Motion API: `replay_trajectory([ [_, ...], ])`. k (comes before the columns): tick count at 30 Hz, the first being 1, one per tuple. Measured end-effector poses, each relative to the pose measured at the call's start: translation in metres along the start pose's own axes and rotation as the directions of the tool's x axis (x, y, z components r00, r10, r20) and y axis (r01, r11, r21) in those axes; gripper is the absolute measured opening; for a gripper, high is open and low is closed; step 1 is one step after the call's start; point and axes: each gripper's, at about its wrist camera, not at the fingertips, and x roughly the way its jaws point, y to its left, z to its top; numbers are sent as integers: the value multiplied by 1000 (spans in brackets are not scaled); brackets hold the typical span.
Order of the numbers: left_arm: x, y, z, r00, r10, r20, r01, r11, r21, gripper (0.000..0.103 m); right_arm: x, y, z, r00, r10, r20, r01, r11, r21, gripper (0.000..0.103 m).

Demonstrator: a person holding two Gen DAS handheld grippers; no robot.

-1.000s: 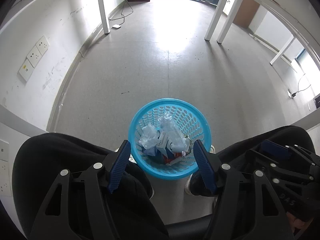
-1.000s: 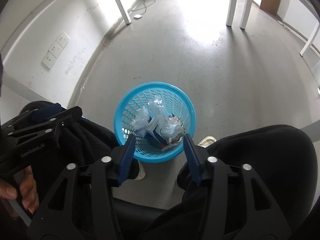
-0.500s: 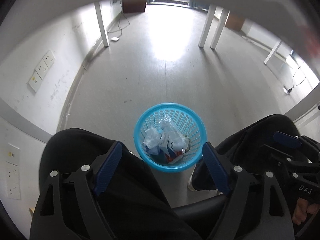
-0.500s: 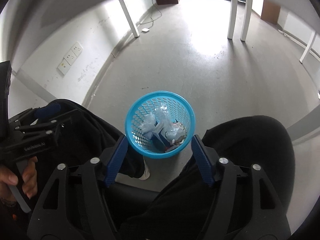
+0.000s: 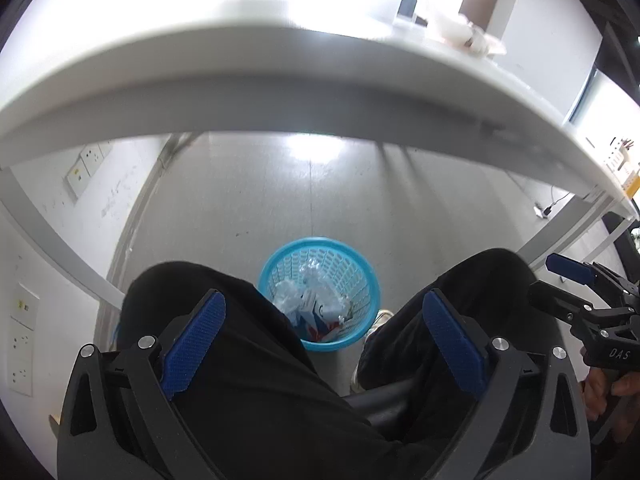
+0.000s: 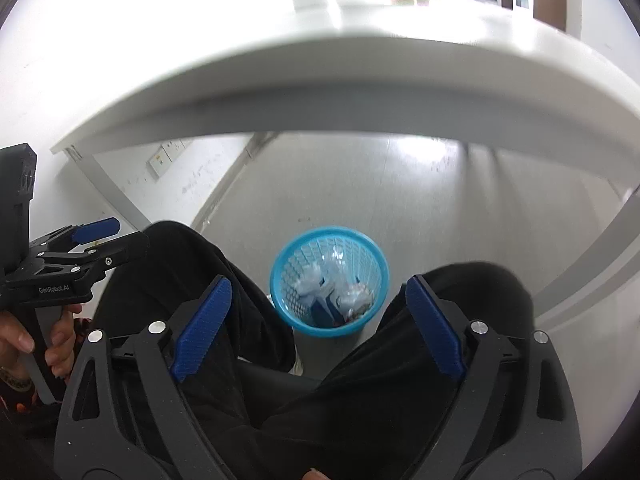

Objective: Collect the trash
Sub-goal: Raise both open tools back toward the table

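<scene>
Left gripper (image 5: 324,340): blue-padded fingers (image 5: 194,344) spread wide apart, nothing between them, touching nothing. Right gripper (image 6: 318,320): same condition, fingers (image 6: 434,326) wide apart and empty; also seen at the right edge of the left wrist view, held in a hand.

Blue basket (image 5: 370,286) stands upright on the grey floor (image 5: 280,196), between the seated person's knees (image 5: 188,292), just beyond the shoe (image 5: 378,318). Trash (image 5: 308,300) fills the lower part of the basket: crumpled clear plastic and white wrappers, with a bit of red and blue packaging underneath. Individual pieces too small to identify. In both wrist views the basket sits between the open fingers but well below them.

White table edge (image 5: 280,92) arcs across the upper half of both views, above the basket. On the tabletop, far side: more crumpled whitish material (image 5: 460,32), washed out by glare; cannot tell what it is. White wall with sockets (image 5: 86,166) at left. Table legs (image 5: 572,224) at right
</scene>
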Motion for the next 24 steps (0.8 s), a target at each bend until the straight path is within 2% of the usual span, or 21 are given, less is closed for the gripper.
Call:
replay_trajectory([
  [3,-16,-2,5,999,-15,31,15,1000,6,97,-14,6,7,999,-20,41,21,999,-34,88],
  [7,-37,-6,17,996,-38,86,37,999,17,97,-35,14,17,995,-2,95,8,998,-58,92],
  [10,-49,-11,28,990,-36,134,30,999,45,97,-47,14,27,991,8,135,-1,999,-54,94],
  [13,-55,-14,39,983,10,182,-26,996,87,97,-59,14,39,985,8,174,1,999,-51,94],
  [18,-64,-14,61,975,4,223,-24,996,89,97,-72,7,62,975,-12,224,21,999,-37,94],
  [22,-75,-24,85,960,9,279,-42,993,114,97,-81,-4,87,965,-38,259,44,999,-14,94],
  [24,-77,-27,99,958,-9,286,-27,992,119,97,-82,-8,98,961,-50,273,54,998,-9,94],
])
